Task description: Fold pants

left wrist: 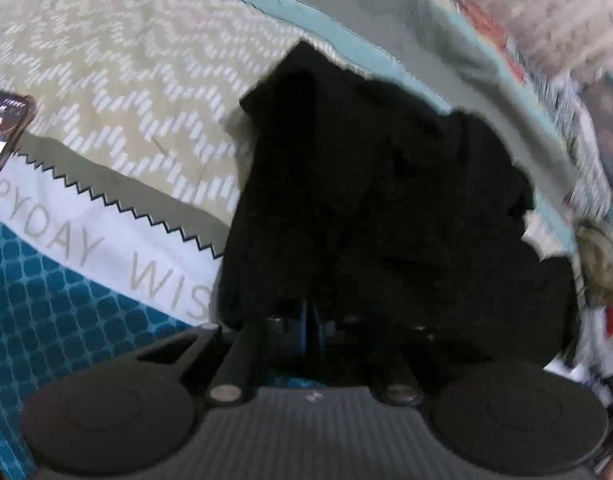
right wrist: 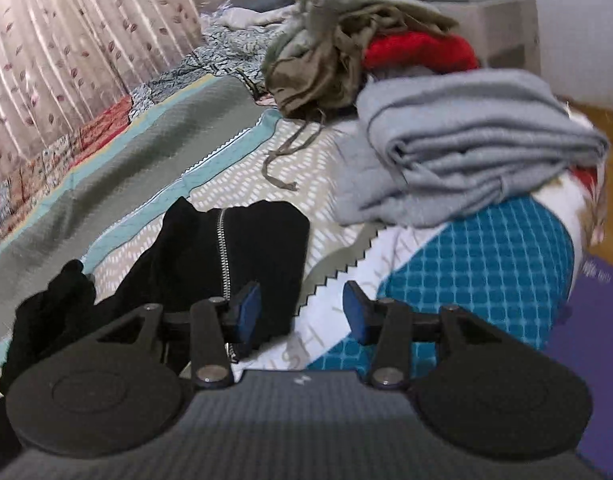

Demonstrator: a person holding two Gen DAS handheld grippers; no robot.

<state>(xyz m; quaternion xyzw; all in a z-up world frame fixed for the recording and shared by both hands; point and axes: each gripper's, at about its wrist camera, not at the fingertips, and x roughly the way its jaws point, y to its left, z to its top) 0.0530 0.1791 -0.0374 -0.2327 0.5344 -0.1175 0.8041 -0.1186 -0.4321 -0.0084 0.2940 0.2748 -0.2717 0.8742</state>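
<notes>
Blue-padded fingers of our right gripper (right wrist: 302,312) sit nearest in the right wrist view, standing apart with nothing between them, over the white lettered band of the bedspread (right wrist: 226,184). Just left of them lie the black pants (right wrist: 242,256), crumpled on the patterned cover, a silver zipper (right wrist: 222,256) running down the cloth toward us. In the left wrist view our left gripper (left wrist: 310,320) is shut, its blue pads pressed together, and black cloth drapes right over them; we judge it has a pinch of the fabric, though the dark folds hide the contact itself. A phone (left wrist: 6,132) lies at the far left edge of that view. Further off on the right, a folded grey garment (right wrist: 474,140) rests on the bed, with an olive garment (right wrist: 338,52) and something red (right wrist: 422,52) heaped beyond it. We expect the pants to be soft, light and limp, sagging wherever unsupported, so a firm hem or seam edge looks the best hold for the free gripper, well clear of the zipper's slick teeth.
</notes>
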